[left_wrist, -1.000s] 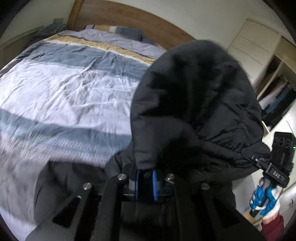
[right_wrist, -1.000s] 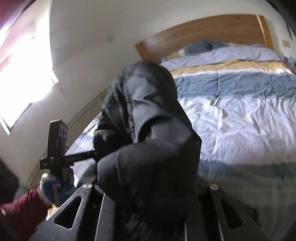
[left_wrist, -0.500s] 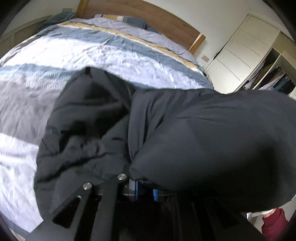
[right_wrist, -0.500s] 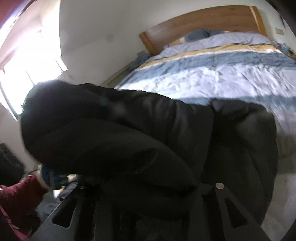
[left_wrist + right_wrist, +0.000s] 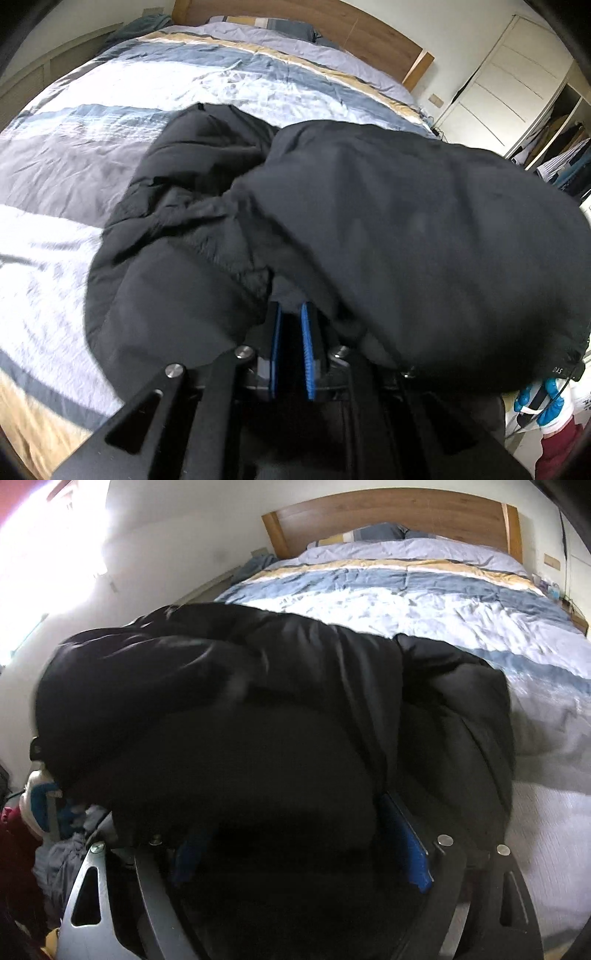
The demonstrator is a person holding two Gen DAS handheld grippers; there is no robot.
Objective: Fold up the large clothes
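Black jacket (image 5: 369, 229), mid-frame, bunched. Left gripper (image 5: 291, 332) pads nipping fabric; right gripper (image 5: 295, 849) spread wide around bulk. Risk: slips, lands crooked on bed (image 5: 92, 122).

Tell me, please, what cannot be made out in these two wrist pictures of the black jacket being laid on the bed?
- Left wrist view: the black jacket covers the fingertips of the left gripper, so what part it holds is hidden.
- Right wrist view: the right gripper is buried in dark cloth; whether it grips cannot be told.
- Both views: the jacket's near edge and the bed under it are hidden.
- Left wrist view: wardrobe contents are too small.
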